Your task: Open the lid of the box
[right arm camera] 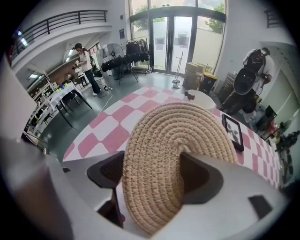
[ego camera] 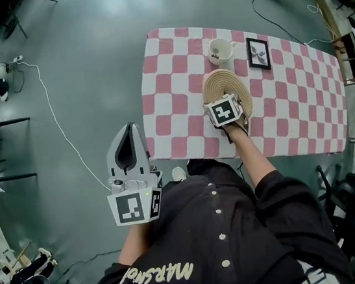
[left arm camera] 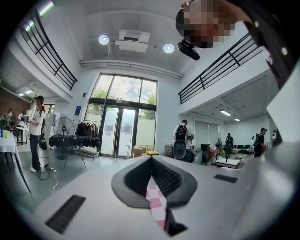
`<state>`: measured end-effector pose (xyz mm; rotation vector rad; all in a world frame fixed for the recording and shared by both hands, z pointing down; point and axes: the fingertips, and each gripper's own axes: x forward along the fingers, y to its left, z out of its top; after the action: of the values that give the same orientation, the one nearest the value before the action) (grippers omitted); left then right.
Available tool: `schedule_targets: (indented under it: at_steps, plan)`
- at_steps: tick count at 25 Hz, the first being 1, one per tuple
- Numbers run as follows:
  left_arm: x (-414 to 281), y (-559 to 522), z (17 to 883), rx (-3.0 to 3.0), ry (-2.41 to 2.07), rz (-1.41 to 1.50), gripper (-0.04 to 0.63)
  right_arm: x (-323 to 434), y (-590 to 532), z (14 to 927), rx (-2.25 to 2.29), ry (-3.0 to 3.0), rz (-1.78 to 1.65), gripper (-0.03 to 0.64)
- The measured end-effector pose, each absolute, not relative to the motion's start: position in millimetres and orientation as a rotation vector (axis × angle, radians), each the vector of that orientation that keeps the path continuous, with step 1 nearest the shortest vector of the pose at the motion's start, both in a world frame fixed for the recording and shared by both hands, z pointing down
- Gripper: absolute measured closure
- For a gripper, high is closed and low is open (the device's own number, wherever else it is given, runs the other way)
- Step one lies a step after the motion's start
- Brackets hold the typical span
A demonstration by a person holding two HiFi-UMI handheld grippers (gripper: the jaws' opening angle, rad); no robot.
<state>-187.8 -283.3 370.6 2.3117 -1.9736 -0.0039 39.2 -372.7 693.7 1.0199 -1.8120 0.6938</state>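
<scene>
Right gripper view shows the lid [right arm camera: 173,140], on the table [right arm camera: 117,117], with its near rim between your right gripper's [right arm camera: 152,161] spread jaws. Close squarely on the rim before lifting, or it may slip. Your left gripper [left arm camera: 151,159] waits aside, pressed shut.

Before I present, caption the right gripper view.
Right tool, jaws wide, straddles the woven lid over the pink checkered tablecloth; mug and framed picture beyond.

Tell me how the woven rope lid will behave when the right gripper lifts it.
The woven lid is coiled rope, so it is probably light and may flex or sag if lifted by one edge. Its rough weave should give the right gripper good friction, so slipping seems unlikely. Being soft rope, it looks hardly fragile.
</scene>
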Motion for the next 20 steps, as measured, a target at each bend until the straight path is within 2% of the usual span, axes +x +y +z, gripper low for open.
schedule_targets:
  at_steps: [20]
  plan:
    - [-172, -281, 354, 2.430, -1.896, -0.056, 0.588, 71, -352, 602, 1.361, -2.159, 0.480, 0.253]
